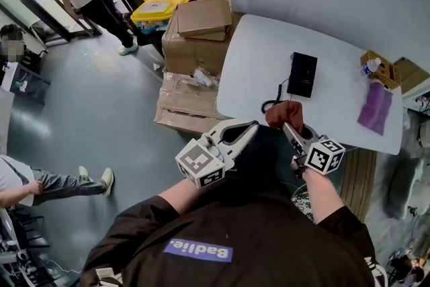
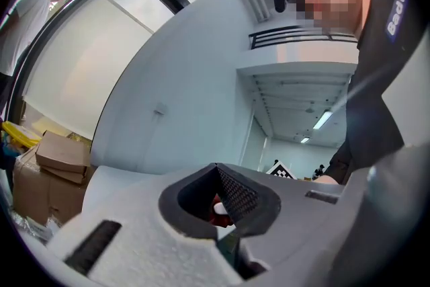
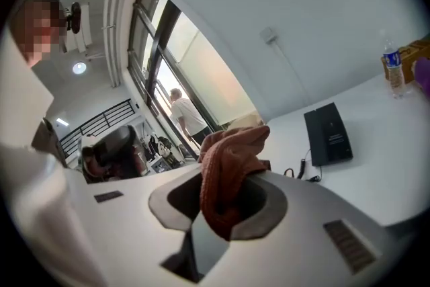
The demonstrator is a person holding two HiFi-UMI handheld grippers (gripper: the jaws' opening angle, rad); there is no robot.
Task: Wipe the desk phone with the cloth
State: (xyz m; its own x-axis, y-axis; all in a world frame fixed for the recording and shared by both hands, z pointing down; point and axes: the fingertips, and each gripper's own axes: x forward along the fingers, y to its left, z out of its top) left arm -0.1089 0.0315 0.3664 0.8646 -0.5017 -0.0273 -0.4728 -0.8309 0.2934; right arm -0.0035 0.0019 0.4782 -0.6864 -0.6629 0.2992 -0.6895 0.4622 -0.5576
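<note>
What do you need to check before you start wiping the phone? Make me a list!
1. Cloth held: ok. The right hand-held gripper is shut on it.
2. Left hand-held gripper free: ok. Its jaws are together with nothing between them.
3. Phone reachable: ok. It lies flat on the table with nothing on top.
4. Cloth on the phone: not ok. It is apart from the phone, over the table's near edge.
5. Cord out of the way: not ok. It is coiled at the phone's near side.
6. Where the dirt is: cannot tell.
</note>
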